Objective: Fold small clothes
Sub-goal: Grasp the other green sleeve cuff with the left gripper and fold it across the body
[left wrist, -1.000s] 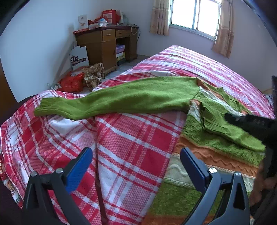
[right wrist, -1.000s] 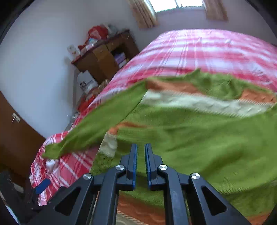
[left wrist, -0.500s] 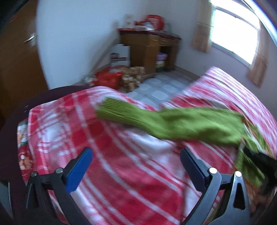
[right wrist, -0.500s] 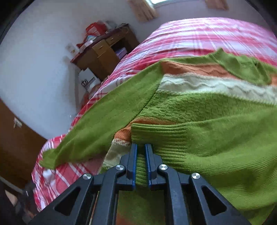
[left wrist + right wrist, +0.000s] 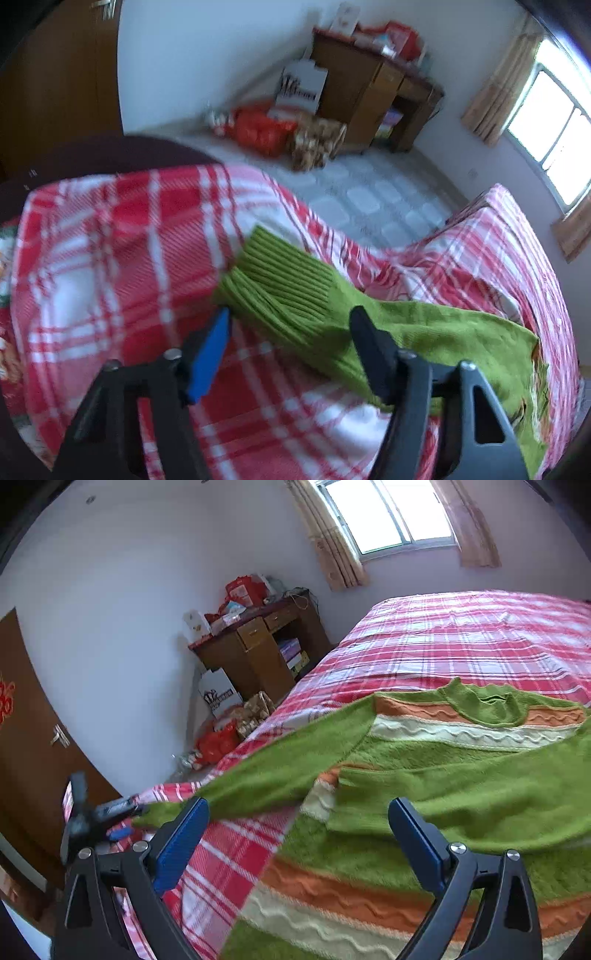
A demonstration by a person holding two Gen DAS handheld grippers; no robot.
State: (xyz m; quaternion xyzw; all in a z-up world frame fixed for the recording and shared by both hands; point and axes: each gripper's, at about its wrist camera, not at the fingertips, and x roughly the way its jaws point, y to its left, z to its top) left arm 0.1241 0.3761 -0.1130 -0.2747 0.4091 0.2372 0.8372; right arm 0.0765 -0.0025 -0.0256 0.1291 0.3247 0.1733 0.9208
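On the red-and-white plaid bed (image 5: 461, 635), the green knit sweater with orange and cream stripes (image 5: 461, 786) lies flat, one sleeve folded across it, the right gripper (image 5: 297, 825) just sprung wide and empty, while the left gripper (image 5: 290, 330), jaws half-closing, straddles the outstretched sleeve's ribbed cuff (image 5: 280, 280) to fold it inward.

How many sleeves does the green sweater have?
2. One long green knitted sleeve stretches out across the red plaid bedspread toward the bed's edge; the other green sleeve lies folded over the striped green, orange and cream sweater.
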